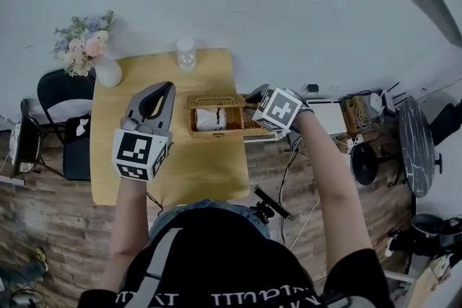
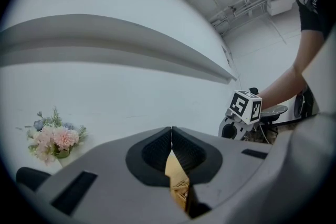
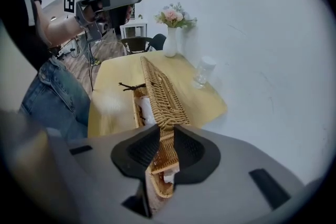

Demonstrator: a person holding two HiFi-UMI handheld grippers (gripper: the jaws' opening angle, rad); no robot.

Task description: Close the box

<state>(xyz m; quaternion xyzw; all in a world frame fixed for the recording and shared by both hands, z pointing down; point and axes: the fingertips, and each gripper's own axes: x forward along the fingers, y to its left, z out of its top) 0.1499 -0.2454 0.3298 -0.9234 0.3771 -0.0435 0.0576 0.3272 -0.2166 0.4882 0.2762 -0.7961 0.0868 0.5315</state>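
A wicker box (image 1: 215,117) sits on the yellow table (image 1: 130,97), with a white cloth (image 3: 146,110) inside it. Its woven lid (image 3: 160,94) stands raised on edge along the box's right side. My right gripper (image 3: 160,129) is shut on the near edge of that lid; in the head view this gripper (image 1: 255,97) is at the box's right end. My left gripper (image 1: 160,91) hovers left of the box, apart from it. In its own view the left gripper (image 2: 171,129) has its jaws together with nothing between them.
A white vase of flowers (image 1: 88,48) stands at the table's far left corner and a clear glass (image 1: 186,53) at the far edge. A black chair (image 1: 63,119) is left of the table. Cables and equipment (image 1: 354,115) crowd the floor to the right.
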